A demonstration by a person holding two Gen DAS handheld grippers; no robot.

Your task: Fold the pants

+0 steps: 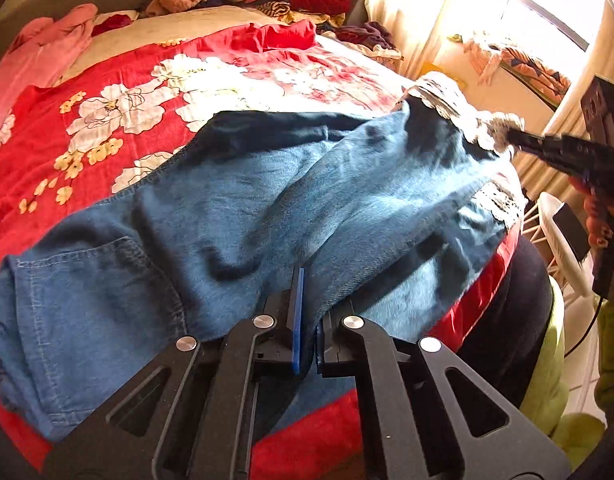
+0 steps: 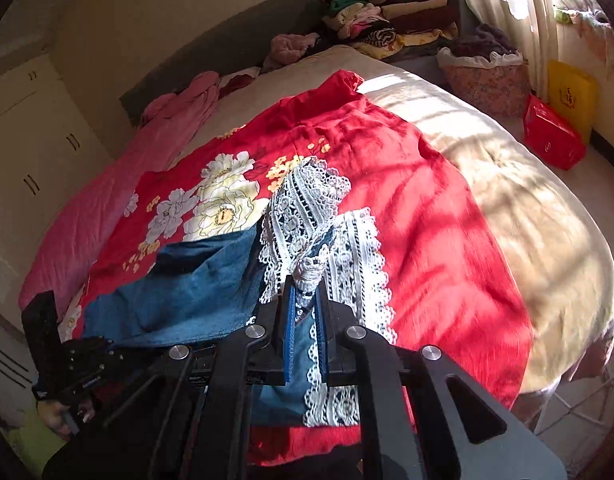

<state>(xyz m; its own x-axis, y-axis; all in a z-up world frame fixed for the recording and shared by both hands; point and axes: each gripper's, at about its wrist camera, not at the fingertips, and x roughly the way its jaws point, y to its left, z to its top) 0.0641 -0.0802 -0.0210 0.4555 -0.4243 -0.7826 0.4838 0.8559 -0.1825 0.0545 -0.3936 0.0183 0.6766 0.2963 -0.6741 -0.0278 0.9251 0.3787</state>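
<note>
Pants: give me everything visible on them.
The pants are blue denim with white lace trim at the cuffs and a stitched patch pocket. They lie rumpled across the red floral blanket. The left tongs pinch a leg's edge; the right tongs pinch the lace cuff, lifting it.

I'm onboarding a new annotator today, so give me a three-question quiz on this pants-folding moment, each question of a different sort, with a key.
1. True or false: the left gripper is shut on the denim of the pants.
2. Multiple choice: the right gripper pinches which part of the pants? A) back pocket B) white lace trim C) waistband
3. Fill in: the pants lie on a red blanket printed with white ____.

Key: 1 true; 2 B, the lace trim; 3 flowers.
</note>
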